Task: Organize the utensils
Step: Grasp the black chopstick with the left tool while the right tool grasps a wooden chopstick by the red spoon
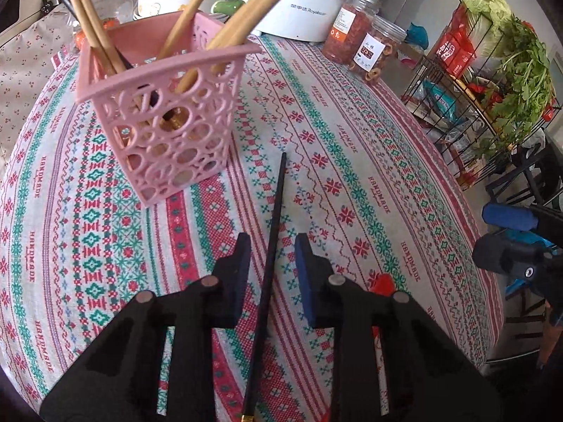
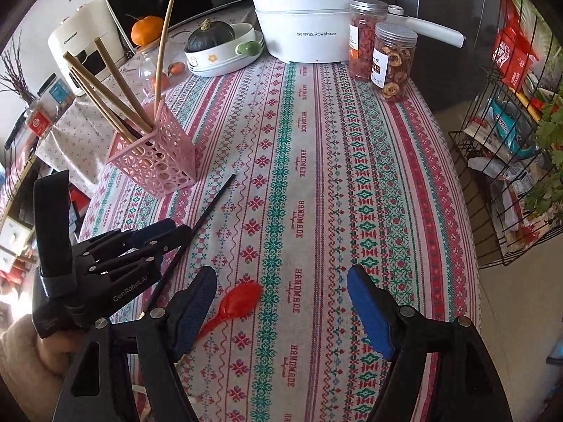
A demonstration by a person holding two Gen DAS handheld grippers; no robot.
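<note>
A pink perforated utensil basket (image 1: 165,112) stands on the patterned tablecloth (image 1: 352,176) and holds several wooden chopsticks (image 1: 197,17); it also shows in the right wrist view (image 2: 155,158). A black chopstick (image 1: 271,256) lies on the cloth, passing between the fingers of my left gripper (image 1: 271,242), which is open around it. The chopstick shows in the right wrist view too (image 2: 207,211). A red plastic spoon (image 2: 235,302) lies on the cloth beside the left finger of my right gripper (image 2: 281,274), which is wide open and empty. The left gripper (image 2: 165,228) appears at left there.
At the table's far edge stand a white Royalstar pot (image 2: 302,31), two jars of dried food (image 2: 383,49), and a bowl stack with a dark squash (image 2: 218,45). A black wire rack (image 2: 510,161) with packets and greens stands right of the table.
</note>
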